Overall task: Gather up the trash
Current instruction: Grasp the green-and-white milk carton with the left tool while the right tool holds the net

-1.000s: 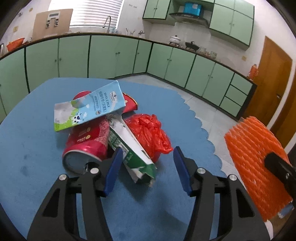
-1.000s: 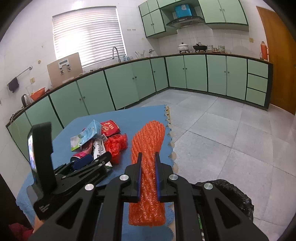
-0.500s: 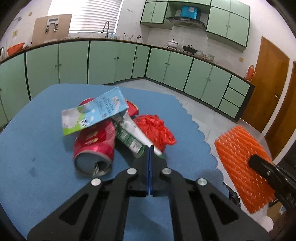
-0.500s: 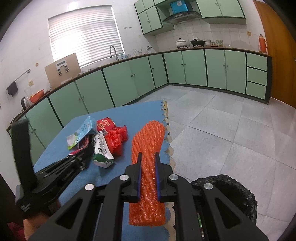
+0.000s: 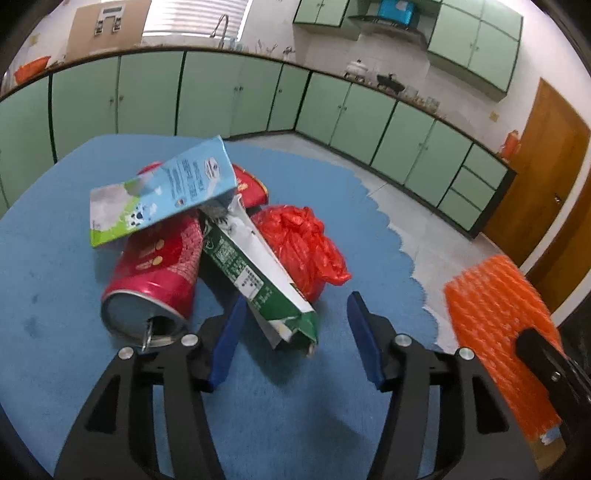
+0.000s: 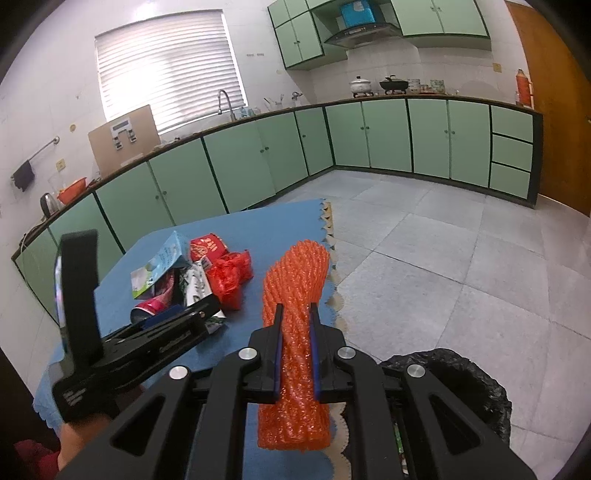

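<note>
The right gripper is clamping the ribbed orange foam net above the black-lined bin, probably for dropping it in; the left gripper is hanging with jaws spread, framing the green carton. Farther on the blue table, near its right edge, the litter is lying heaped: a red can, a crumpled red bag, a pale blue carton on top.

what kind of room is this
A home kitchen, most likely: green cabinets run along two walls, a sink faucet stands below the window, and pots sit under a range hood.
</note>
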Motion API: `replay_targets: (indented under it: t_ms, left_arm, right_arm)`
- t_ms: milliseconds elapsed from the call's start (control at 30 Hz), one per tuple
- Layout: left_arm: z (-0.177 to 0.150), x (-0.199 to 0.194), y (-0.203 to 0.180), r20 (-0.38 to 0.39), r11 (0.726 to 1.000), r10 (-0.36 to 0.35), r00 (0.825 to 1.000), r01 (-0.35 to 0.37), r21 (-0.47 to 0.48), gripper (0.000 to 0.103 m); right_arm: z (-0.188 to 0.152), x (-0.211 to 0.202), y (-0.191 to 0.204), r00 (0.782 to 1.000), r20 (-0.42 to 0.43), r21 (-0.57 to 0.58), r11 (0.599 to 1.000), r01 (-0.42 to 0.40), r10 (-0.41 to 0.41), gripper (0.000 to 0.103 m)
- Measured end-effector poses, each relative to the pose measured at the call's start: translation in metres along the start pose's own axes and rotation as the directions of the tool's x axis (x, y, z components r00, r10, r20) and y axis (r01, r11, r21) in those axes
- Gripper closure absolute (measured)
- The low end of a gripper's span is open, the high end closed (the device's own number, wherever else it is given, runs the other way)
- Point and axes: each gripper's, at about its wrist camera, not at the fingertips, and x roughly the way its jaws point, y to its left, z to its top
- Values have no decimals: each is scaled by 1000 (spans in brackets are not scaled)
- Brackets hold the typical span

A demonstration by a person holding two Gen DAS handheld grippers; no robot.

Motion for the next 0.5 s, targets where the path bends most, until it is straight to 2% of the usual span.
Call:
replay_targets:
  t_ms: [67,100,167,200,300,500]
  left_arm:
    - [1,8,2,-21,1000,0,1000,-1,-15,48]
    - [2,13,4,-35,1000,1,999,-2,-25,52]
    - [5,20,7,-62,999,-6,998,3,-50,66]
    - [6,22,10,-65,998,-13,998,9,-62,69]
    - [7,13,13,-23,997,-20,1000,18,-68,81]
    - [0,-19,27,13,998,-39,999,39,-42,86]
  right_arm:
    - [0,2,-2,1000,-3,6,1000,2,-2,91]
    - [0,3,-4,1000,-4,8,1000,4,-4,91]
    - [0,5,-7,1000,-8,14,1000,5,-5,91]
    - [0,6,-8,1000,-10,17,1000,6,-6,91]
    - [2,8,-10,1000,-15,20,1000,9,-9,91]
    - [0,8,-4,1000,-21,17,1000,6,-5,91]
